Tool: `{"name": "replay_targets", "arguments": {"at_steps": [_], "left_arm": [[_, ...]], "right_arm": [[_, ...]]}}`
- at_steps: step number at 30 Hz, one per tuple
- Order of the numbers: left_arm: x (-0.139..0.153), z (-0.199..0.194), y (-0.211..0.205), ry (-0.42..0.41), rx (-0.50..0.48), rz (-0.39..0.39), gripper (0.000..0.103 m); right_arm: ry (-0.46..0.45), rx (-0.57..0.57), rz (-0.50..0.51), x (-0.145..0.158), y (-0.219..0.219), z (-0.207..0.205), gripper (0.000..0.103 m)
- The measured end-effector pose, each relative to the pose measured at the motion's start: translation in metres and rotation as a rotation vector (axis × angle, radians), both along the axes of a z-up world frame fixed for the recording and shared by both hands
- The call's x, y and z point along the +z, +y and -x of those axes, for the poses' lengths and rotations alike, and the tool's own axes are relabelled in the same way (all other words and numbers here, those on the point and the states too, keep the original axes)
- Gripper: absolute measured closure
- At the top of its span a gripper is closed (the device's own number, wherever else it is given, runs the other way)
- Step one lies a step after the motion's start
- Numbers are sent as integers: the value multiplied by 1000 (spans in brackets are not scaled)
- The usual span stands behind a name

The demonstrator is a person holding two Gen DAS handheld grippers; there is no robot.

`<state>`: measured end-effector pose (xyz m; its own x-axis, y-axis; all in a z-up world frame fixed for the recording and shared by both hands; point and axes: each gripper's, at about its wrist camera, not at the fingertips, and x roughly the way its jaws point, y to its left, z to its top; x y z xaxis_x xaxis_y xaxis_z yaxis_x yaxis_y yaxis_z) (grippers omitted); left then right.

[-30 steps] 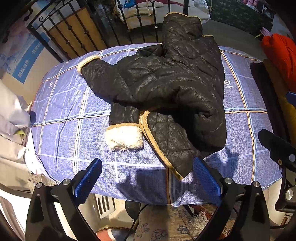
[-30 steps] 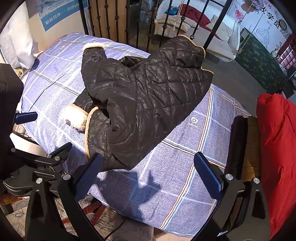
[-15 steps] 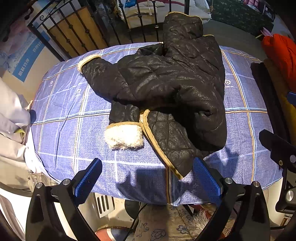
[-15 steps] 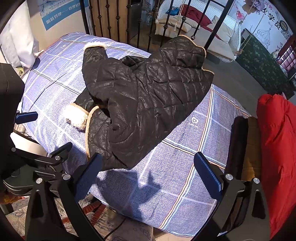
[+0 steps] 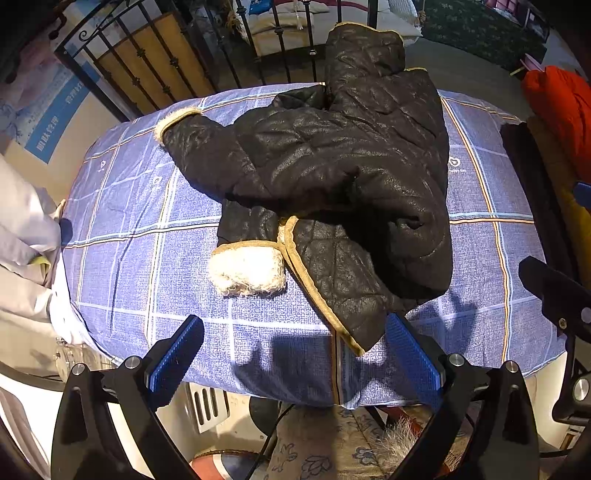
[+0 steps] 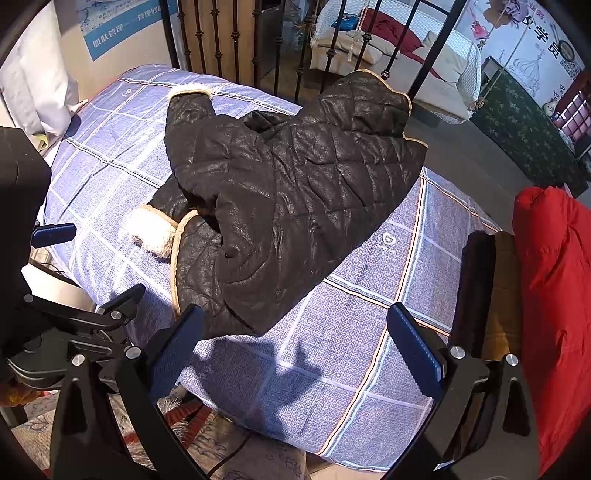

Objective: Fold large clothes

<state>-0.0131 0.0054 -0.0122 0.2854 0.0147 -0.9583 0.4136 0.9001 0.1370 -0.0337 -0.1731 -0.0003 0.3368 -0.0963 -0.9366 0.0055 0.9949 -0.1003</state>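
Meanwhile black coat (image 5: 332, 177) lies half-folded on blue checked cloth (image 5: 129, 229)

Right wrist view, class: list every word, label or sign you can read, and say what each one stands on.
"肌肤管理" seems to open the white line on the blue poster; the rest is blurred.
Large characters on the wall picture: cut off and too unclear to quote.
Small logo on the checked sheet: lettering too small to read.
On the black jacket: no text visible.

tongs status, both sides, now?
Left tongs: open, holding nothing, short of the black jacket.
Right tongs: open, holding nothing, above the blue plaid cloth.
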Motion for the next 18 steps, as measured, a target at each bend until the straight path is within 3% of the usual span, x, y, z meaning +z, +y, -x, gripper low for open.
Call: {"name": "replay_targets", "arguments": {"at_steps": [18], "left_arm": [[-1, 1, 0, 3, -2, -5, 6]], "right_arm": [[2, 0, -4, -1, 1, 0, 5]]}}
